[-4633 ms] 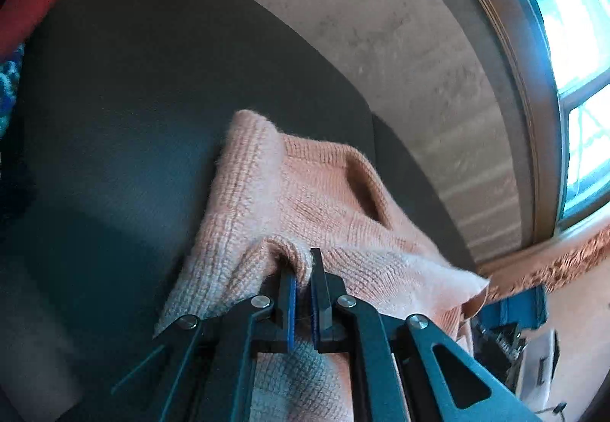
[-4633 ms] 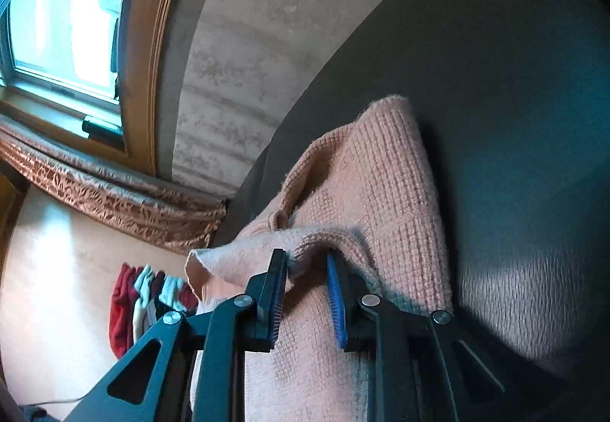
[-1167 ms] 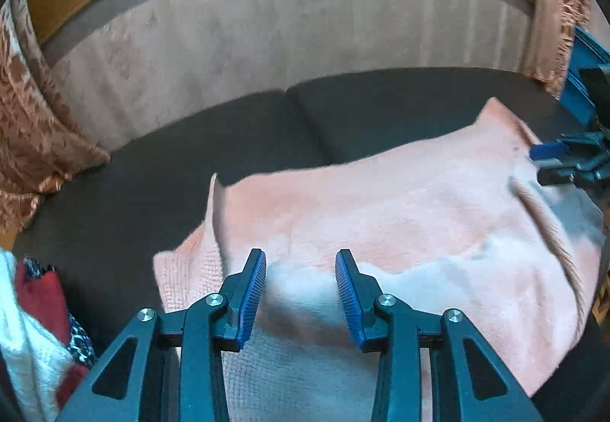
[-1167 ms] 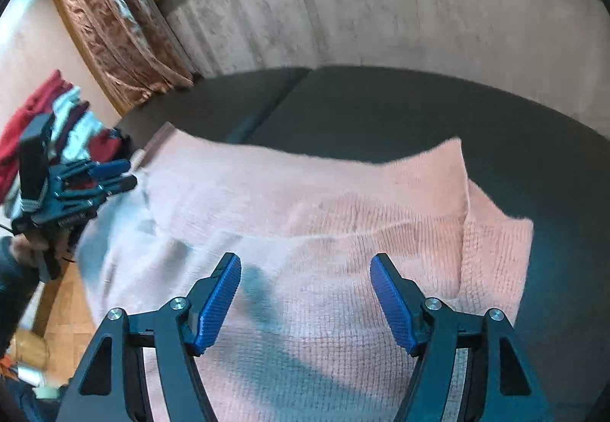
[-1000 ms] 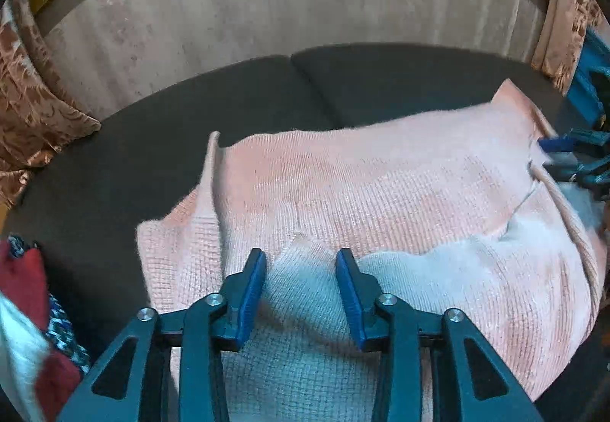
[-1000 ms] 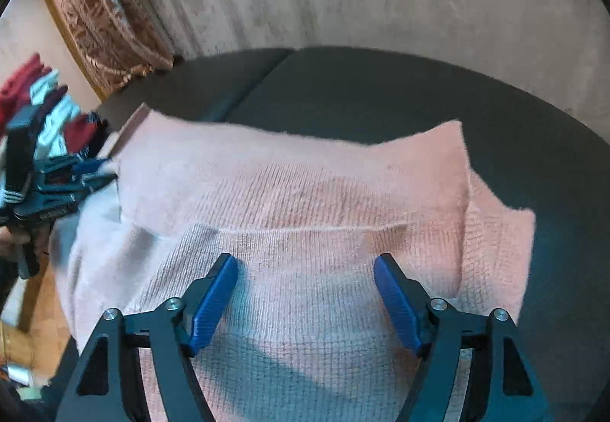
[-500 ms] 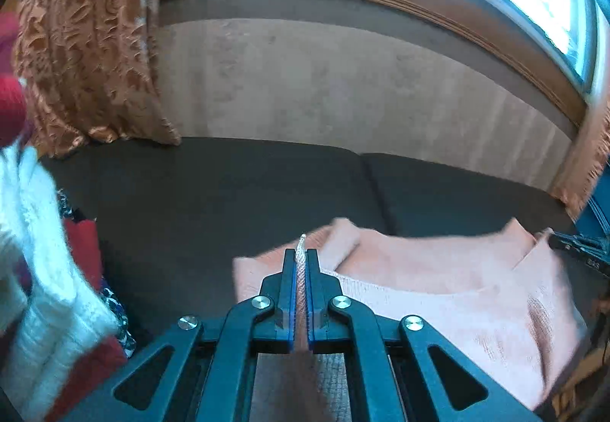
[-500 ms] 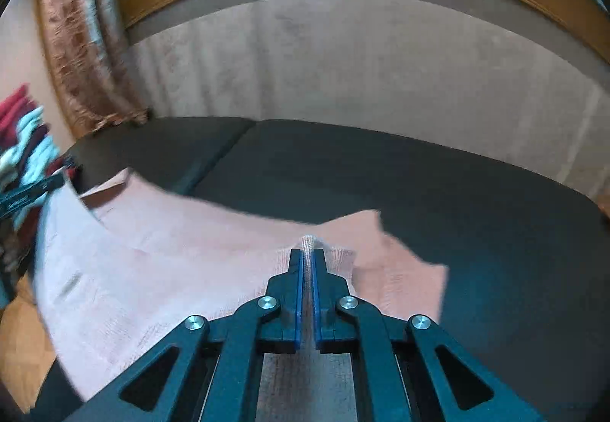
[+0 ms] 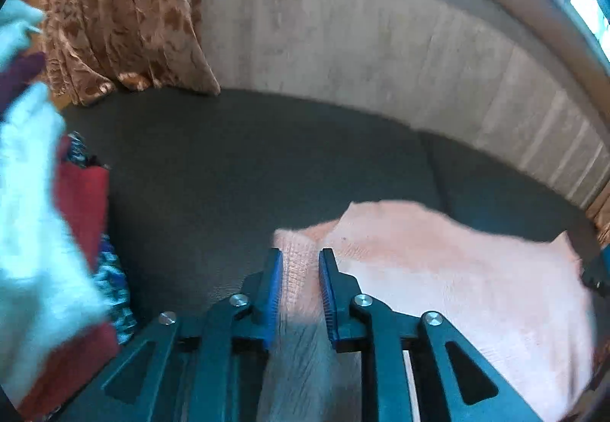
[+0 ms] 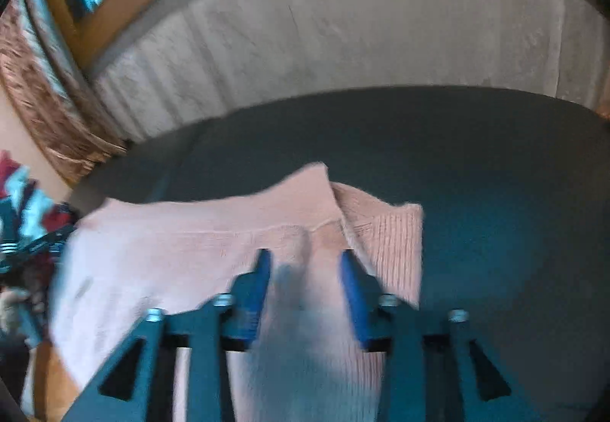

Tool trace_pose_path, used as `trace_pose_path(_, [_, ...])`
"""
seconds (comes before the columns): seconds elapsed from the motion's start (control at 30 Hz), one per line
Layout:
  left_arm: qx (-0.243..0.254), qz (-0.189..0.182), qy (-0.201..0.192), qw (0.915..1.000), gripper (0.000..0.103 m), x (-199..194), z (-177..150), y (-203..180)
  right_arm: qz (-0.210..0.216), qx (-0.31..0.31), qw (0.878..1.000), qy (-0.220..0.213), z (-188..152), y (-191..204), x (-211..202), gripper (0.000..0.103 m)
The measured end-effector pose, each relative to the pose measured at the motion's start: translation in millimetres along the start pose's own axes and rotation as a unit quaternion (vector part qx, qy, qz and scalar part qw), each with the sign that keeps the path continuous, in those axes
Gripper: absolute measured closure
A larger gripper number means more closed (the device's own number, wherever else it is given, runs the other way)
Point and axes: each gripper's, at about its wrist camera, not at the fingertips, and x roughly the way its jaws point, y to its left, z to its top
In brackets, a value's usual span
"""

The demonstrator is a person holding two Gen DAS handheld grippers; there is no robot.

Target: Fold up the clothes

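With both grippers parted over the sweater, main risk is the fold slumping: soft knit, nothing pinning it, and a dragged finger would pull the top layer askew.

Left view, left to right: clothes pile at left edge, left gripper at bottom centre, jaws apart with knit between the pads but not clamped. Sweater fills lower right, on the dark couch.

Right view: right gripper at bottom centre, jaws wide, blurred.

Sweater is pink, ribbed, doubled over; upper edge uneven, one corner sticking out at right.
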Motion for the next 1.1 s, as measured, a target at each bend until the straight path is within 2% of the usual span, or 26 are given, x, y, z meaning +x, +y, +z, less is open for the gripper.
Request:
trace_pose_path(0.1, [-0.015,-0.028,-0.013,0.9994,0.071,-37.9,-12.6,8.5,0.045,0.032,0.998,-0.005,-18.5,-16.8,-43.0,0.034])
trace_pose_path(0.17, [-0.029,-0.048,-0.004,0.9984,0.068,-52.3,-29.9,18.2,0.062,0.064,0.996,0.006,-40.3,-31.9,-63.8,0.025])
trace_pose_path(0.27, [-0.045,-0.046,0.024,0.9976,0.065,-64.7,-66.4,32.8,0.076,0.099,0.992,0.035,-77.4,-48.9,-79.5,0.025])
trace_pose_path(0.37, [-0.076,-0.036,0.053,0.9951,0.063,-63.6,-98.2,52.5,0.072,0.116,0.989,0.059,-112.7,-61.0,-80.6,0.025])
trace_pose_path(0.47, [-0.115,-0.045,0.062,0.9903,0.062,-65.9,-118.0,68.5,0.085,0.118,0.988,0.054,-127.2,-59.5,-75.0,0.025])
trace_pose_path(0.53, [-0.132,-0.051,0.052,0.9885,0.053,-73.7,-125.0,74.5,0.077,0.093,0.991,0.053,-124.8,-48.1,-68.1,0.029])
trace_pose_path(0.57, [-0.137,-0.053,0.046,0.9880,0.052,-76.8,-127.6,77.0,0.073,0.081,0.993,0.052,-123.6,-43.2,-64.7,0.035])
trace_pose_path(0.6, [-0.144,-0.059,0.046,0.9868,0.050,-77.0,-129.6,79.4,0.065,0.080,0.993,0.054,-122.8,-43.5,-62.1,0.044])
trace_pose_path(0.63, [-0.153,-0.069,0.049,0.9845,0.048,-75.4,-131.2,81.0,0.058,0.078,0.994,0.056,-121.8,-43.7,-59.4,0.048])
trace_pose_path(0.7, [-0.173,-0.091,0.054,0.9792,0.045,-71.6,-133.9,82.4,0.041,0.074,0.995,0.059,-118.2,-43.1,-54.7,0.067])
trace_pose_path(0.77, [-0.176,-0.105,0.051,0.9775,0.043,-69.8,-133.1,77.2,0.027,0.071,0.995,0.067,-115.7,-42.8,-50.4,0.081])
trace_pose_path(0.9, [-0.139,-0.113,0.058,0.9821,0.043,-61.3,-130.4,56.1,-0.006,0.034,0.996,0.078,-112.1,-31.7,-45.8,0.083])
trace_pose_path(0.93, [-0.121,-0.106,0.056,0.9854,0.044,-60.4,-129.7,49.4,-0.015,0.019,0.996,0.080,-110.6,-27.8,-45.0,0.083])
trace_pose_path(0.97, [-0.105,-0.098,0.055,0.9880,0.051,-59.7,-128.1,44.9,-0.025,0.004,0.996,0.082,-109.0,-23.9,-44.3,0.084])
trace_pose_path(1.0, [-0.096,-0.091,0.056,0.9896,0.082,-58.6,-125.6,42.8,-0.037,-0.013,0.996,0.083,-107.4,-19.9,-43.6,0.084])
trace_pose_path(1.03, [-0.087,-0.084,0.057,0.9910,0.088,-57.5,-123.1,40.6,-0.059,-0.041,0.994,0.084,-105.2,-15.3,-43.5,0.085])
trace_pose_path(1.1, [-0.072,-0.072,0.052,0.9935,0.093,-59.9,-115.8,38.6,-0.104,-0.097,0.986,0.087,-100.7,-6.0,-43.5,0.086])
